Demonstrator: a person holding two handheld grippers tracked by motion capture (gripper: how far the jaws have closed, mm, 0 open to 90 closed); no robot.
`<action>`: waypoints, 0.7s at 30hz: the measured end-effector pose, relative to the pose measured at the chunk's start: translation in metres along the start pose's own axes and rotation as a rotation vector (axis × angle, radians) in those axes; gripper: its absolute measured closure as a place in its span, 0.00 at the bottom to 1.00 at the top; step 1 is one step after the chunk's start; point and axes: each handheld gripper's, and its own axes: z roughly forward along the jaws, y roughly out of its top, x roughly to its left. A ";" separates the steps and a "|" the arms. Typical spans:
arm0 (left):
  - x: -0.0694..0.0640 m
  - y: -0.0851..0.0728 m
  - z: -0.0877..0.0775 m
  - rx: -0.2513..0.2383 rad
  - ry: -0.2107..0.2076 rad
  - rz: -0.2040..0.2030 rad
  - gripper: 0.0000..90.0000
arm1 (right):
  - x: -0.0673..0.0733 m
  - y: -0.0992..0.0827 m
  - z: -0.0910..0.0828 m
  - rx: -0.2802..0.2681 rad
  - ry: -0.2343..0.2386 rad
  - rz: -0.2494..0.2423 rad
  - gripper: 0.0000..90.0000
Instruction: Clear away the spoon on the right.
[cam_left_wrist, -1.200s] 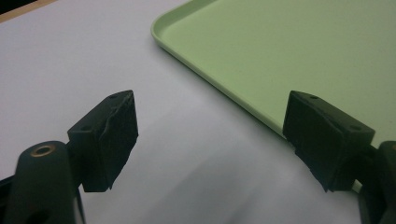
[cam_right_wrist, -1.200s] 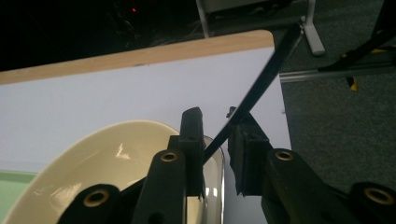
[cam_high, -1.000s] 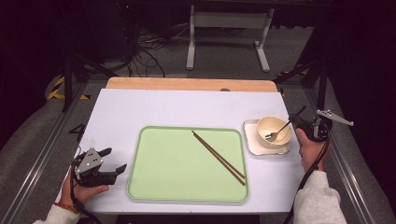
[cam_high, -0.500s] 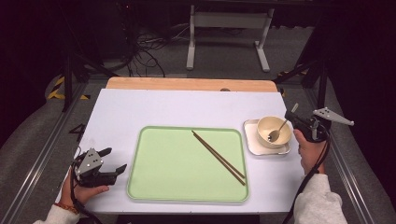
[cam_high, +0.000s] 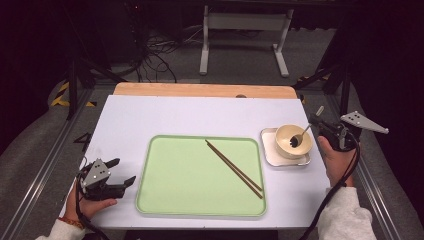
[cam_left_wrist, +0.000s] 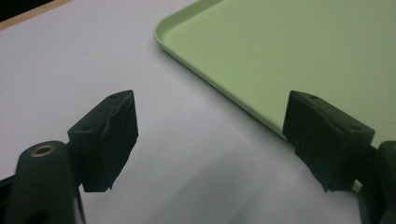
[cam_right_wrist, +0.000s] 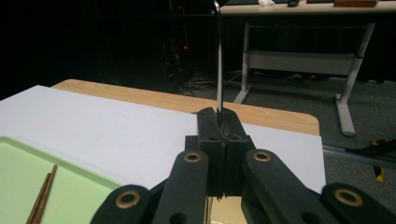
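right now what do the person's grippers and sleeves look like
Both grippers are black with brass-coloured rivets: the left gripper and right gripper each carry a grey three-cornered plate and trail a black cable. The fingers end in blocky black pads. Sleeves are white.

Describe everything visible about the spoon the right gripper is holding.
The spoon looks like thin grey metal, with a slim straight handle and a small rounded head. The right gripper is shut on the handle, part of which sticks out past its jaws. From there the spoon slants down, its head inside the cream bowl. In the right gripper view, the handle rises edge-on from the closed jaws.
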 end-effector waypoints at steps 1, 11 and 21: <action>0.000 0.000 0.000 -0.001 0.002 0.001 0.21 | 0.001 0.001 0.000 -0.003 0.002 -0.001 1.00; -0.001 0.000 0.000 -0.001 -0.001 0.001 0.21 | 0.014 0.010 -0.005 -0.033 0.042 -0.011 1.00; -0.001 0.000 -0.001 -0.002 0.003 -0.002 0.21 | 0.033 0.017 -0.009 -0.042 0.078 -0.025 1.00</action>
